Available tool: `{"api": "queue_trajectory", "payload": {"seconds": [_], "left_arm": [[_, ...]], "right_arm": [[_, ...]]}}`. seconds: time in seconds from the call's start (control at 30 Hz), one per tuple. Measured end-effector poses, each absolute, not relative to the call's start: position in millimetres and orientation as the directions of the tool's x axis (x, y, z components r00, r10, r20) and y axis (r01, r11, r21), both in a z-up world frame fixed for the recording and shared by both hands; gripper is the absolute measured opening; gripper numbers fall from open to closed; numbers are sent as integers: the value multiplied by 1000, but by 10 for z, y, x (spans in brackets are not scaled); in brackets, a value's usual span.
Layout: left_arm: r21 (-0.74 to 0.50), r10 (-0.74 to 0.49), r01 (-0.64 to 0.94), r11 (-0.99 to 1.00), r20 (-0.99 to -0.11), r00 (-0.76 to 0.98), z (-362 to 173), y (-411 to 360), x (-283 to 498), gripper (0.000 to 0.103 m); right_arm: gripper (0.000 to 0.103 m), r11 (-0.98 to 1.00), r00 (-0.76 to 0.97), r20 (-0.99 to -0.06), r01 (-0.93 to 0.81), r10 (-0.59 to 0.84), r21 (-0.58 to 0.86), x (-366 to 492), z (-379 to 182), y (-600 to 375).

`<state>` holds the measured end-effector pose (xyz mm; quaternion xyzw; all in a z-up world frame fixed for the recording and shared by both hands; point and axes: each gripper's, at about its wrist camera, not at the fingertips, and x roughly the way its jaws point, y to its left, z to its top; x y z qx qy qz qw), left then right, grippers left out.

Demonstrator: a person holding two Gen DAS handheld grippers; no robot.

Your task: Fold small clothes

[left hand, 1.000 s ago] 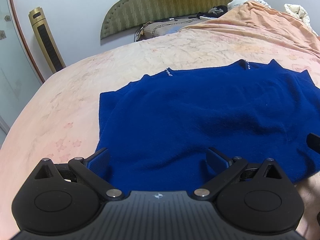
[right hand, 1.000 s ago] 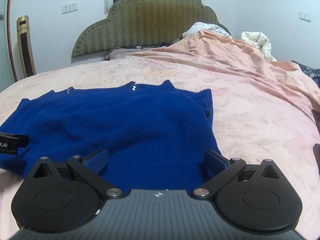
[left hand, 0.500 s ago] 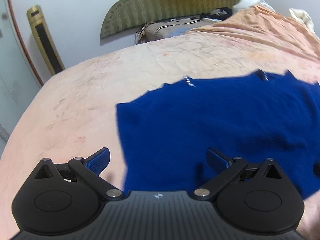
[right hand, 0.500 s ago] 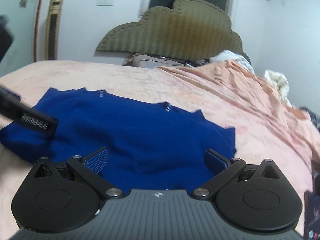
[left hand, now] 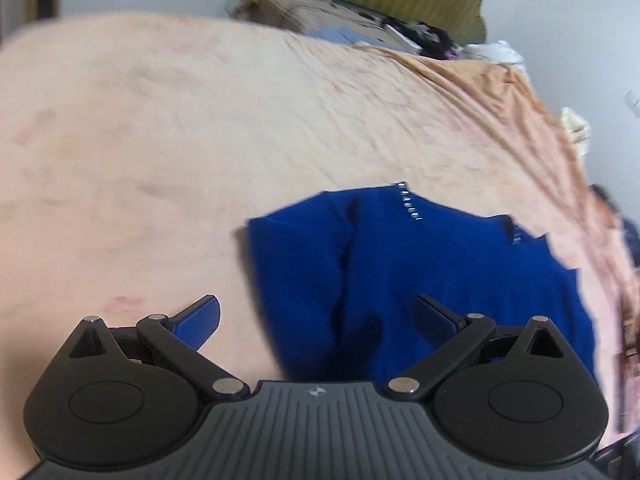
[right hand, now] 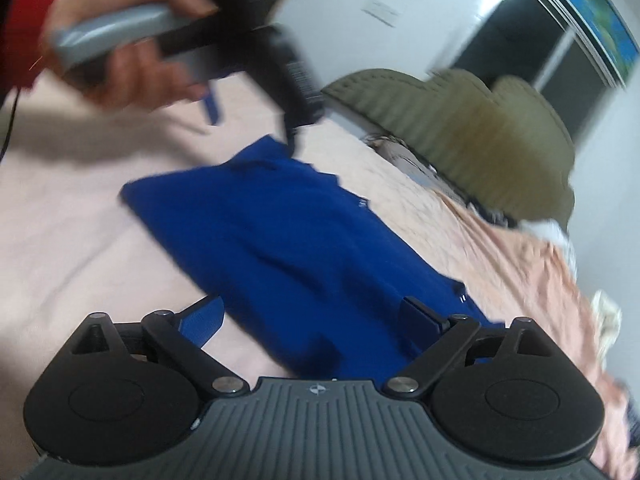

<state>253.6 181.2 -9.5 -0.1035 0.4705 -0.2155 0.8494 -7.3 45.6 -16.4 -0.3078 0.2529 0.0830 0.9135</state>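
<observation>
Both my grippers swung left; left gripper and right gripper gape wide, empty, above the sweater

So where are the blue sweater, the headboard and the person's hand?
blue sweater (left hand: 440, 280), left wrist view, middle of the fabric
headboard (right hand: 480, 128), right wrist view, its padded green front
hand (right hand: 132, 60), right wrist view, the fingers around a grey handle

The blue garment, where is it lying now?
The blue garment lies flat on the peach bedsheet, low and right in the left wrist view, ahead of the open left tool.
</observation>
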Motion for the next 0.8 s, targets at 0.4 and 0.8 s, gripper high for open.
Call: {"api": "queue_trajectory", "payload": {"seconds": [0.4, 0.8], "left_arm": [[-556, -640, 318, 768, -684, 350, -309, 1424, 3129, 91], [-449, -498, 218, 867, -749, 438, -209, 1286, 3111, 11]], "right_arm": [[80, 711, 899, -437, -284, -36, -643, 331, -375, 1014], [10, 687, 886, -459, -374, 67, -623, 366, -431, 1208]]}}
